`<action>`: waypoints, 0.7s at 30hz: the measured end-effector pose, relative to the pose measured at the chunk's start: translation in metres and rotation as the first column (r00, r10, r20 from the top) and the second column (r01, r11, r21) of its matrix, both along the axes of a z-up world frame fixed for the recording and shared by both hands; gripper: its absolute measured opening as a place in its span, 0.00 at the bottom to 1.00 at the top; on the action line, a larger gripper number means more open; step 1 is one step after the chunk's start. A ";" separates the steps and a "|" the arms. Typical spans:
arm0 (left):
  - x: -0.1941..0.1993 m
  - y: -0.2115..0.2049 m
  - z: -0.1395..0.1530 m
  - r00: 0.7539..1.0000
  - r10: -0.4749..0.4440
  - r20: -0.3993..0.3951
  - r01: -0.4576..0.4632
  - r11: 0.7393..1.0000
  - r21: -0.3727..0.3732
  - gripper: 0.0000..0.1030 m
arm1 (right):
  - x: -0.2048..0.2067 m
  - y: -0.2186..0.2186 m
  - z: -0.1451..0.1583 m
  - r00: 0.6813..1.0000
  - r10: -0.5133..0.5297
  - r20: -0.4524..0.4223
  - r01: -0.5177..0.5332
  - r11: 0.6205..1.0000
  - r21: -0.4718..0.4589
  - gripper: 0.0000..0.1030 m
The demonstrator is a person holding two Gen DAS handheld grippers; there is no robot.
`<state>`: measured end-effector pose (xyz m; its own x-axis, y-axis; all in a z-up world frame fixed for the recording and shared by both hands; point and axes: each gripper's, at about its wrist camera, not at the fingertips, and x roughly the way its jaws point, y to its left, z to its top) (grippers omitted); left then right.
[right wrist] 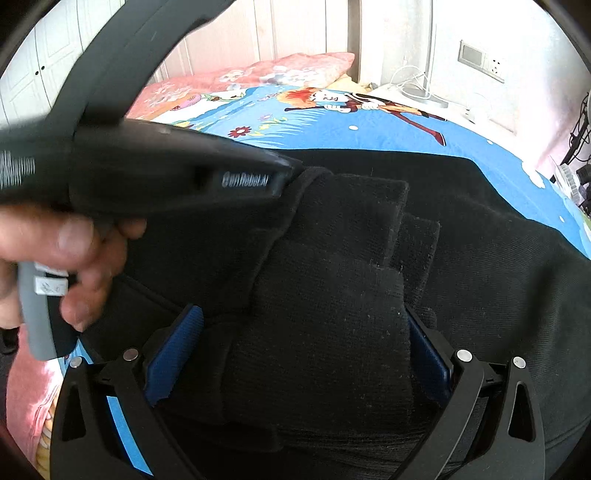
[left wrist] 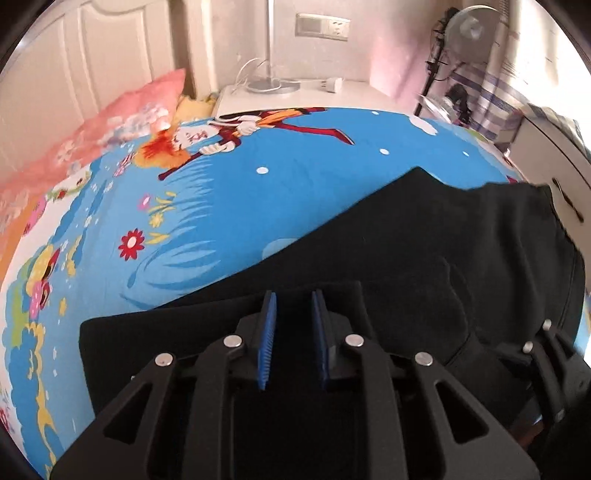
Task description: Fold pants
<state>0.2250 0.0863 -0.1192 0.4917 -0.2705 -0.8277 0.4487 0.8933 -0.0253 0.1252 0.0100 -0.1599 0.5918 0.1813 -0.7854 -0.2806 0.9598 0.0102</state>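
Note:
Black pants (left wrist: 424,240) lie spread over the near right part of a bed. My left gripper (left wrist: 294,295) points down at them, its blue pads a narrow gap apart with a flap of black cloth pinched there. In the right wrist view the left gripper (right wrist: 284,173) comes in from the upper left, a person's hand (right wrist: 74,240) on its handle, and a fold edge of the pants (right wrist: 480,240) rises to its tip. My right gripper (right wrist: 301,314) has its pads set wide, closed on a thick folded wad of the black knit cloth. The right gripper (left wrist: 546,332) also shows at the lower right of the left wrist view.
The bed has a blue cartoon-print sheet (left wrist: 258,206) and a pink pillow (left wrist: 122,122) at its far left. A white nightstand (left wrist: 332,96) with a lamp base (left wrist: 269,86) stands behind the bed. A fan (left wrist: 469,29) and white furniture (left wrist: 546,155) are at the right.

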 end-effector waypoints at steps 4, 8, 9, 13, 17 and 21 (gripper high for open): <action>-0.018 0.011 0.021 0.993 0.060 0.097 -0.059 0.998 -0.011 0.25 | 0.000 0.001 0.000 1.000 0.000 0.001 0.000 1.000 0.001 0.96; -0.044 0.053 0.032 0.950 0.254 0.180 -0.253 0.967 -0.029 0.30 | -0.001 0.002 0.000 1.000 0.000 0.002 0.000 1.000 0.002 0.96; -0.055 0.072 0.035 0.924 0.332 0.190 -0.326 0.943 -0.064 0.31 | 0.000 0.001 0.001 1.000 0.000 0.002 0.000 1.000 0.002 0.96; -0.094 0.122 0.022 0.867 0.477 0.143 -0.459 0.877 -0.143 0.31 | 0.000 0.001 0.001 1.000 -0.001 0.002 0.001 1.000 0.002 0.96; -0.116 0.137 -0.011 0.869 0.486 0.093 -0.474 0.872 -0.124 0.35 | 0.000 0.003 0.002 1.000 -0.002 -0.005 0.002 1.000 -0.001 0.96; -0.118 0.132 -0.013 0.859 0.498 0.122 -0.484 0.866 -0.126 0.36 | 0.005 -0.004 0.022 0.999 -0.034 -0.024 0.035 0.998 0.053 0.95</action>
